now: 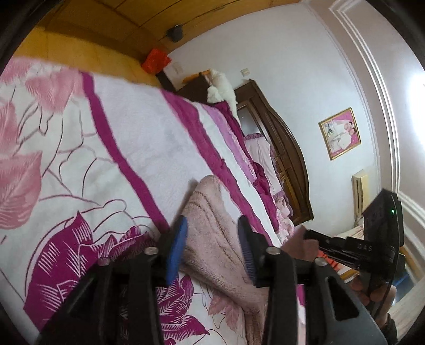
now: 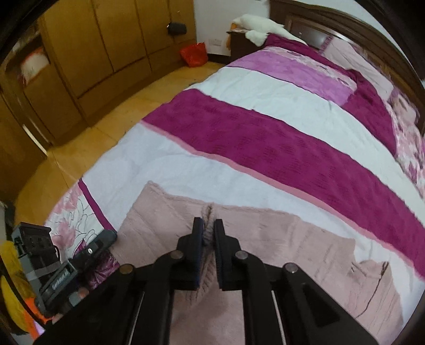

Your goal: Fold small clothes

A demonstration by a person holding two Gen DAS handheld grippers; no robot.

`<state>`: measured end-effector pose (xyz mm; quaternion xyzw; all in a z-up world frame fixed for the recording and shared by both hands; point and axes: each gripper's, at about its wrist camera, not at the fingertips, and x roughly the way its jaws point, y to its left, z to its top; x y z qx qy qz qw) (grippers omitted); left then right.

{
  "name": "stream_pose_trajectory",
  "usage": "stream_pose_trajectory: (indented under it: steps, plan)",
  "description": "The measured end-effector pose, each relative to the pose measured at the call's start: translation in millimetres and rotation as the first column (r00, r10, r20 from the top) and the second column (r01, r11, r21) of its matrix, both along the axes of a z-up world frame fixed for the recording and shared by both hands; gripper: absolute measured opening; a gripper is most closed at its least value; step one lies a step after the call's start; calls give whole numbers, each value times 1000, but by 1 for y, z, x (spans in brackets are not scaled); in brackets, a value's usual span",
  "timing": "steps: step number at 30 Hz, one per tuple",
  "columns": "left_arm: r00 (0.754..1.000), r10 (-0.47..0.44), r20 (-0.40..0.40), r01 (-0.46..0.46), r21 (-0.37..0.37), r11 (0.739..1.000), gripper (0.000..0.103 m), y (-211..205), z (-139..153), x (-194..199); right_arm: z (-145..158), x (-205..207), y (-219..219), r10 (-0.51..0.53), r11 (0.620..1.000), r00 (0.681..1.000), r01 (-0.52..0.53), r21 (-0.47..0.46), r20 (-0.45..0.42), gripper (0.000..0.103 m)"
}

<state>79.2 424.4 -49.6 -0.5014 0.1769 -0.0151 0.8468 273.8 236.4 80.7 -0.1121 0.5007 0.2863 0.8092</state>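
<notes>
A pale pink fuzzy garment (image 2: 265, 238) lies spread on the bed. My right gripper (image 2: 208, 225) is shut on a pinched ridge of this garment near its far edge. In the left wrist view the same garment (image 1: 212, 233) runs between the fingers of my left gripper (image 1: 211, 225), which is open with its jaws on either side of the cloth. The left gripper also shows at the lower left of the right wrist view (image 2: 103, 238), at the garment's left edge. The right gripper's body (image 1: 345, 246) shows at the right of the left wrist view.
The bed (image 2: 265, 138) has a white and magenta striped floral cover. A wooden wardrobe (image 2: 106, 39) and a red bag (image 2: 194, 54) stand on the wood floor to the left. A dark headboard (image 2: 332, 24) and a white soft toy (image 2: 260, 26) are at the far end.
</notes>
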Motion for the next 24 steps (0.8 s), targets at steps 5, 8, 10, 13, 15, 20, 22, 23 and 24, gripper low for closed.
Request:
stream_pose_trajectory:
  steps: [5,8,10,13,15,20,22,23,24]
  plan:
    - [1000,-4,-19,4,16,1000,24,0,1,3,13,2,-56,-10,996,1000,8,91,18,7]
    - [1000,-11,-20,12,46,999,28,-4,6,5,14,3,-81,-20,991,1000,18,135,14,7]
    - [1000,-23,-15,24,59,998,29,-5,8,6,14,0,-96,-23,987,999,18,157,29,7]
    - [998,-66,5,65,60,996,29,-7,11,8,14,-8,-115,-34,983,998,23,182,60,7]
    - [994,-110,14,109,81,991,29,-11,16,10,13,-11,-131,-46,980,996,30,196,74,7]
    - [979,-206,-4,204,156,966,31,-26,26,18,15,-18,-169,-71,969,994,47,244,89,7]
    - [971,-239,-12,237,174,956,31,-32,28,22,17,-21,-181,-81,966,991,53,253,104,7]
    - [969,-248,-13,246,185,951,31,-35,30,22,17,-23,-190,-88,964,990,57,261,110,7]
    - [967,-254,-14,251,197,948,31,-37,32,23,16,-24,-196,-93,962,990,60,265,111,7]
